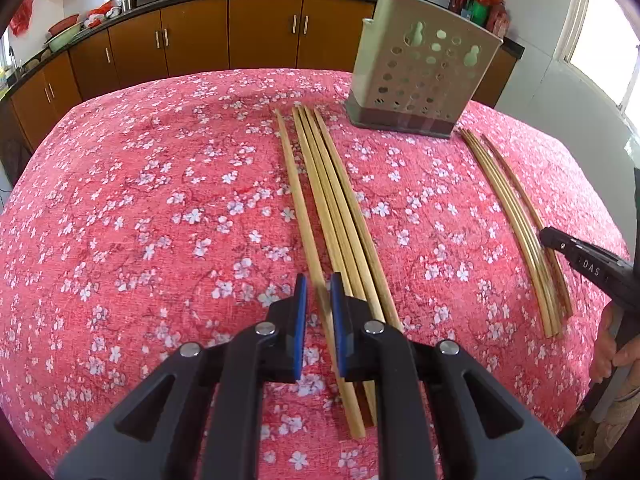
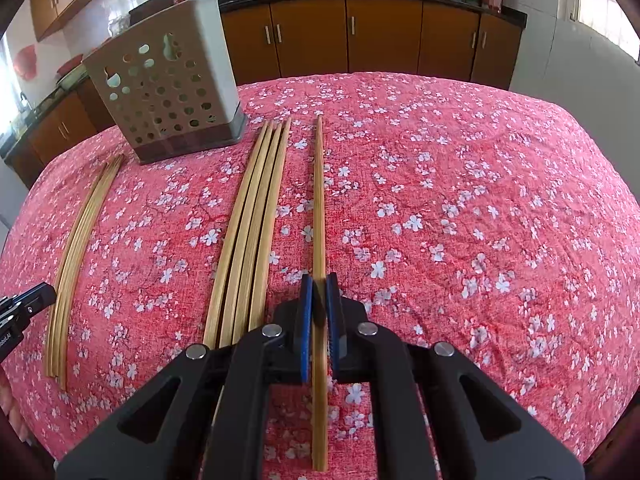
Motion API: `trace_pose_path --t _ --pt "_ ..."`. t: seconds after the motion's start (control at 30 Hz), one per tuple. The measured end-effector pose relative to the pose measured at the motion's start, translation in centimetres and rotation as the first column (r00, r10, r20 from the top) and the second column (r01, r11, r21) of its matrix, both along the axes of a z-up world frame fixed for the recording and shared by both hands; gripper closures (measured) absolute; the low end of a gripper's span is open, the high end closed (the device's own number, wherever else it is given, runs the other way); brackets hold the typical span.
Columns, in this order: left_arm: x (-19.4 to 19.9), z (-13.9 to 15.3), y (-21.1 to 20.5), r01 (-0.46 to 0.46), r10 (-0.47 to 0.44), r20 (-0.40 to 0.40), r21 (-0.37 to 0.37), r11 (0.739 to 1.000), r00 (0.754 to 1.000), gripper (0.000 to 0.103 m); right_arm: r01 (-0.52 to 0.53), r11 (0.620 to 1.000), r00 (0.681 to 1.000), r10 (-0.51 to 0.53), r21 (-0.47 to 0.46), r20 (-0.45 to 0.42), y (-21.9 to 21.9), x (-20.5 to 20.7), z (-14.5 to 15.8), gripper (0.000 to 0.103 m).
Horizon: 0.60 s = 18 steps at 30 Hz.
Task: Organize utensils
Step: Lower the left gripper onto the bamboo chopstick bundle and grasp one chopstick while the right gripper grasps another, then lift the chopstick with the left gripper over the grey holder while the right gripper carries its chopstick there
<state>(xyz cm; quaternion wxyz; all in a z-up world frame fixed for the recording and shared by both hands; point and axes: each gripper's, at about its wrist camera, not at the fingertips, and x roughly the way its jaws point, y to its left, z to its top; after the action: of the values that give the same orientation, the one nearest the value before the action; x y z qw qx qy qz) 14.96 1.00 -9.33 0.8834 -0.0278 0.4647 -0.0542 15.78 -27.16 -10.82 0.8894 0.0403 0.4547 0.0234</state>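
A lone bamboo chopstick (image 1: pixel 298 200) lies left of a bundle of several chopsticks (image 1: pixel 340 208) on the floral cloth. My left gripper (image 1: pixel 319 300) straddles its near part. The jaws are narrow; the right pad touches it, and a thin strip of cloth shows at the left pad. In the right wrist view another single chopstick (image 2: pixel 319 200) runs straight away from me, and my right gripper (image 2: pixel 319 292) is shut on it near its near end. Beside it lie several more chopsticks (image 2: pixel 256 220). A beige perforated holder (image 1: pixel 420 68) (image 2: pixel 168 96) stands upright at the far side.
The table under a pink flowered cloth (image 1: pixel 140 220) (image 2: pixel 480 220) drops off at its rounded edges. A third bundle (image 2: pixel 80 240) lies at the left. The right gripper (image 1: pixel 550 238) and a hand (image 1: pixel 612 344) sit at the right edge. Brown cabinets (image 1: pixel 260 32) line the wall behind.
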Motion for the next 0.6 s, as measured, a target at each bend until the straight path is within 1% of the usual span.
trace_pose_path --t 0.07,0.1,0.17,0.27,0.43,0.6 --pt "0.0 -0.3 -0.2 0.001 -0.001 -0.007 0.01 1.0 1.0 0.09 -0.002 1.0 1.0 0.002 -0.006 0.004 0.1 0.2 -0.2 0.095" --pt "0.0 -0.4 -0.3 -0.001 0.001 -0.004 0.023 1.0 1.0 0.092 -0.003 1.0 1.0 0.003 -0.01 0.006 0.2 0.3 -0.4 0.095" --pt "0.0 -0.5 -0.3 -0.006 0.006 0.003 0.045 0.999 1.0 0.092 -0.007 1.0 1.0 0.007 -0.021 0.01 0.4 0.2 -0.4 0.095" --pt "0.2 -0.5 0.1 -0.024 0.023 0.007 0.047 0.999 1.0 0.093 -0.013 0.999 1.0 0.013 -0.03 0.012 0.5 -0.4 -0.3 0.094" --pt "2.0 -0.5 2.0 -0.057 0.057 0.008 0.071 0.996 0.998 0.094 -0.023 0.999 0.999 0.024 -0.035 0.027 0.2 -0.1 -0.3 0.095" --pt "4.5 -0.5 4.2 -0.083 0.081 0.023 0.088 0.993 0.996 0.094 0.015 0.999 0.999 -0.013 -0.047 0.038 -0.8 2.2 -0.4 0.095"
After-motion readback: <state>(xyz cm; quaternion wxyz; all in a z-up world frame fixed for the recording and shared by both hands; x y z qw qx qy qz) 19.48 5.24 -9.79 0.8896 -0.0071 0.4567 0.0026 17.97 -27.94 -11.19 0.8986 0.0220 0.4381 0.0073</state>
